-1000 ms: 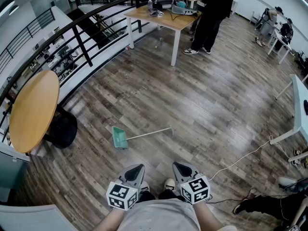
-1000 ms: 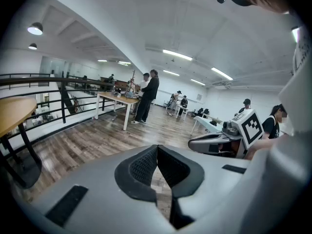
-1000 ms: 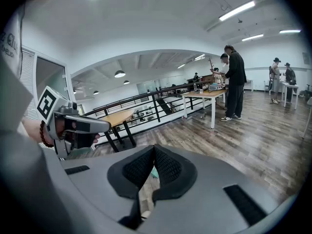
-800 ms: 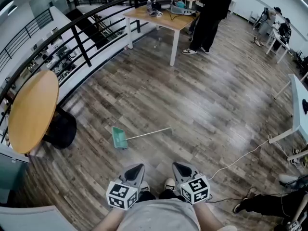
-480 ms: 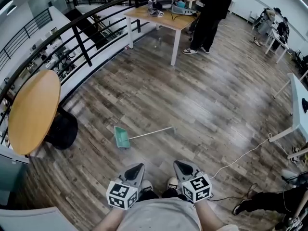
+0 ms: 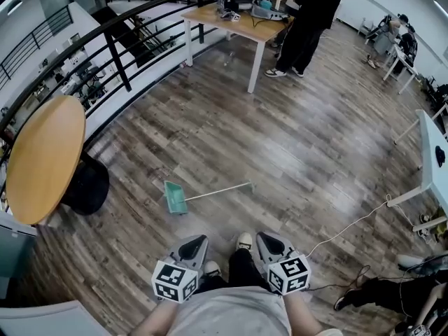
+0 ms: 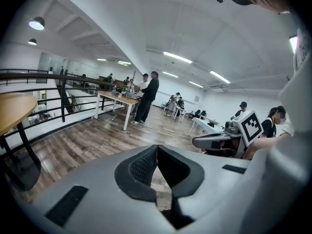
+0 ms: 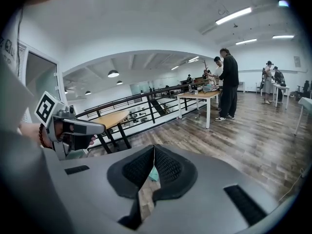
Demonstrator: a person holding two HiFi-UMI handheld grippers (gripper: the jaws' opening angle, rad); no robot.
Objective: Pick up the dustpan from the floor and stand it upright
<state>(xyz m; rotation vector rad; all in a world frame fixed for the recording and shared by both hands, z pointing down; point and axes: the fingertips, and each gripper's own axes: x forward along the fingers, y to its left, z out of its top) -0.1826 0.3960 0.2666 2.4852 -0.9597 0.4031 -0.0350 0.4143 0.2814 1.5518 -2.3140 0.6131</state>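
The dustpan (image 6: 175,197) lies flat on the wood floor, a green pan with a thin pale handle (image 6: 220,190) running off to the right. Both grippers are held low against the body, well short of it. The left gripper (image 6: 194,245) is shut and holds nothing; in its own view the left gripper (image 7: 157,151) has its black pads touching. The right gripper (image 6: 267,243) is also shut and holds nothing. In the right gripper view the right gripper (image 8: 154,150) shows a sliver of the green dustpan (image 8: 153,174) on the floor through the slit below the pads.
A round wooden table (image 6: 42,159) stands at the left beside a black railing (image 6: 126,33). A rectangular table (image 6: 238,18) and a standing person (image 6: 311,16) are at the back. A white cable (image 6: 350,228) crosses the floor at right, near a white desk (image 6: 430,149).
One foot has stepped forward between the two grippers and the view has shifted slightly. The dustpan has not moved and both grippers stay shut.
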